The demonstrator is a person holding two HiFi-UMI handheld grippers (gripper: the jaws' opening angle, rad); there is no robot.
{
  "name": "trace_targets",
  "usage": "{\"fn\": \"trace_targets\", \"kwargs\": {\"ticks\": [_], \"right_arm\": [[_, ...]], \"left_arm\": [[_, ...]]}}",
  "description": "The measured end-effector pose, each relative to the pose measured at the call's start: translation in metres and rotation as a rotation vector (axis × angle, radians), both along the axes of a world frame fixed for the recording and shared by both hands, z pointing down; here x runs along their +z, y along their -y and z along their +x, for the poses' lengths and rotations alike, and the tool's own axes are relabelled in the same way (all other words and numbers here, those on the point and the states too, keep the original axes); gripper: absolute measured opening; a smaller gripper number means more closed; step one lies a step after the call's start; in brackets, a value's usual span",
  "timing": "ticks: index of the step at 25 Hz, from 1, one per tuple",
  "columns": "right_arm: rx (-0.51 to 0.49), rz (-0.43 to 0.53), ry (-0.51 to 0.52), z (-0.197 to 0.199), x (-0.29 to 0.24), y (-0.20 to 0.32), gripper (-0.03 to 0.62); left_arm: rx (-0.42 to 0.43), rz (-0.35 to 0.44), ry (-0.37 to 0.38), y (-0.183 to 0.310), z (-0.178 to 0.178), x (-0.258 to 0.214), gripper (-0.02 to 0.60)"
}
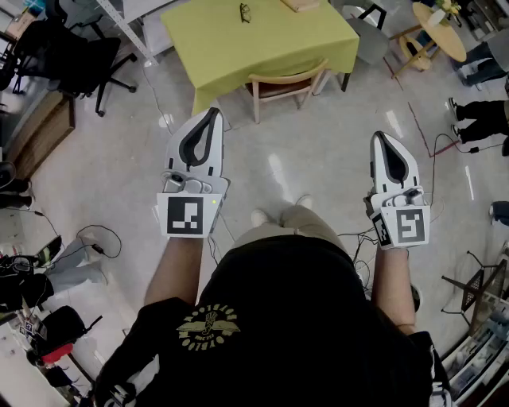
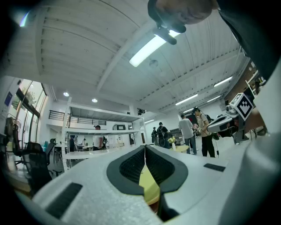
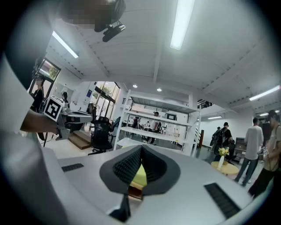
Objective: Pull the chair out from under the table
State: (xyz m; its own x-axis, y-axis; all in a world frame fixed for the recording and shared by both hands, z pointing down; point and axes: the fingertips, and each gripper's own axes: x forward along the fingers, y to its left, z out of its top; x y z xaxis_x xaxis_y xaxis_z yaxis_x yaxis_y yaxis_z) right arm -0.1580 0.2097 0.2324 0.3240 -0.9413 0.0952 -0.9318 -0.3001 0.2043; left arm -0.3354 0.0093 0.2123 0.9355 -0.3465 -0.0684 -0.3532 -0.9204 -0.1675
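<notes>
Both claws empty, jaws pressed together: left claw (image 1: 211, 115) and right claw (image 1: 379, 139) held level out front, well short of the target. Chair (image 1: 283, 87) at 12 o'clock, tucked under the near edge of the yellow-green tabletop (image 1: 262, 40). Its curved backrest (image 1: 290, 75) faces the person and the seat is mostly hidden. Looks like light wood, rigid. It should slide on the smooth floor (image 1: 318, 159) with little force, though it may scrape or tip if yanked. Best hold is the backrest's top rail, one claw near each end. Claws need opening first. Small dark item on the tabletop toward 11 o'clock, probably glasses (image 1: 245, 12), too small to be sure.
</notes>
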Motion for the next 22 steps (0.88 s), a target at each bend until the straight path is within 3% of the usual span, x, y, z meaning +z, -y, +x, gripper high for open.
{"fn": "trace_targets", "kwargs": {"ticks": [13, 19, 22], "right_arm": [[-0.036, 0.038, 0.040, 0.022, 0.009, 0.051, 0.011], [-0.081, 0.028, 0.072, 0.077, 0.028, 0.040, 0.011], [-0.088, 0.026, 0.081, 0.084, 0.034, 0.059, 0.011]], "left_arm": [[-0.021, -0.040, 0.037, 0.053, 0.017, 0.020, 0.012], [-0.049, -0.035, 0.064, 0.033, 0.063, 0.035, 0.011], [-0.054, -0.047, 0.064, 0.049, 0.072, 0.039, 0.011]]}}
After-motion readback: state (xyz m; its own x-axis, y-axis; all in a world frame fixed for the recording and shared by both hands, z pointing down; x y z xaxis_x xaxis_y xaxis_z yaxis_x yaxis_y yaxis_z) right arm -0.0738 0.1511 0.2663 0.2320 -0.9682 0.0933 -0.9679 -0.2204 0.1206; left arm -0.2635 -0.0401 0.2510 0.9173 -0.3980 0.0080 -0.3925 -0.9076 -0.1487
